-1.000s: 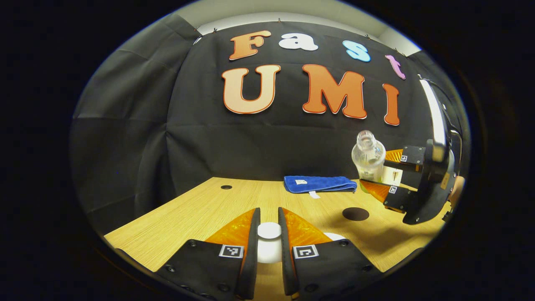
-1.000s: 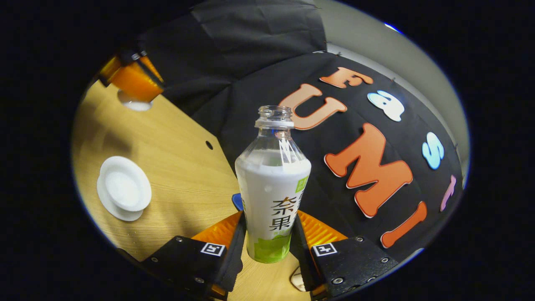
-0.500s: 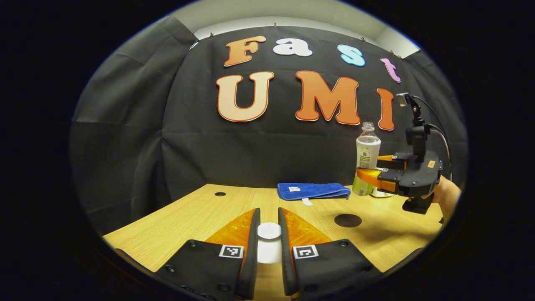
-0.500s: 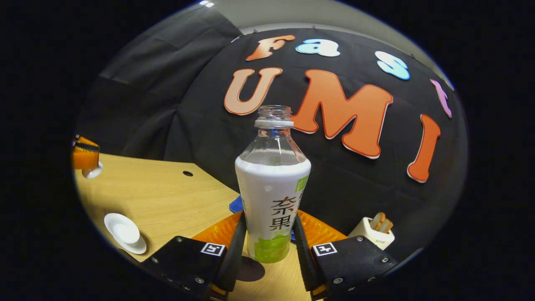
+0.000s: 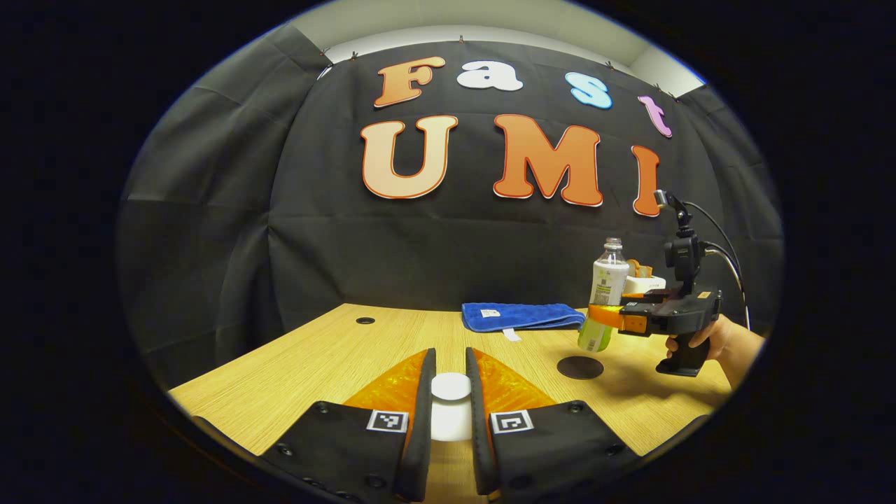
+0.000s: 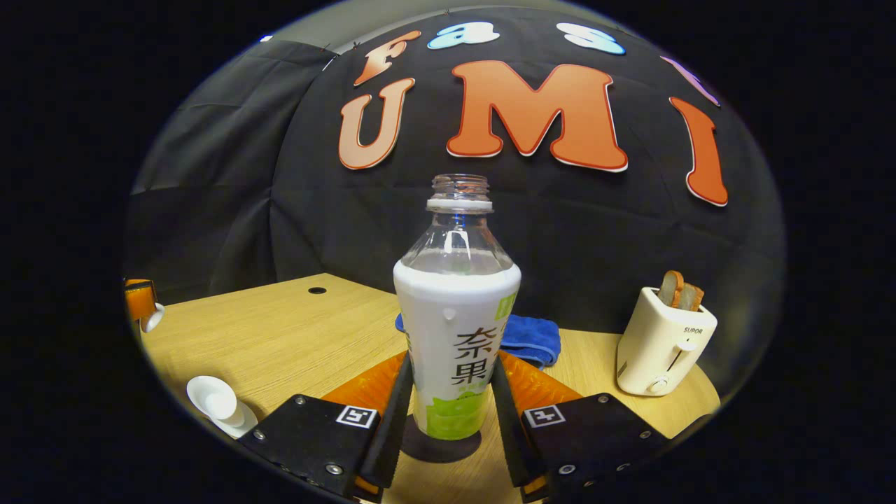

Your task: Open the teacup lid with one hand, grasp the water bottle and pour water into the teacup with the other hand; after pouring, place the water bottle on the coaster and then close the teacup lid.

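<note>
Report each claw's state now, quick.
Left claw: shut on the white teacup lid, held above the table.
Right claw: shut on the uncapped water bottle, upright over the dark coaster.

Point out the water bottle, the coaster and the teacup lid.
water bottle (image 6: 456, 336): right gripper view, on its white label.
coaster (image 5: 579, 367): left gripper view, middle of the dark disc on the table.
teacup lid (image 5: 451, 387): left gripper view, its white knob.
</note>
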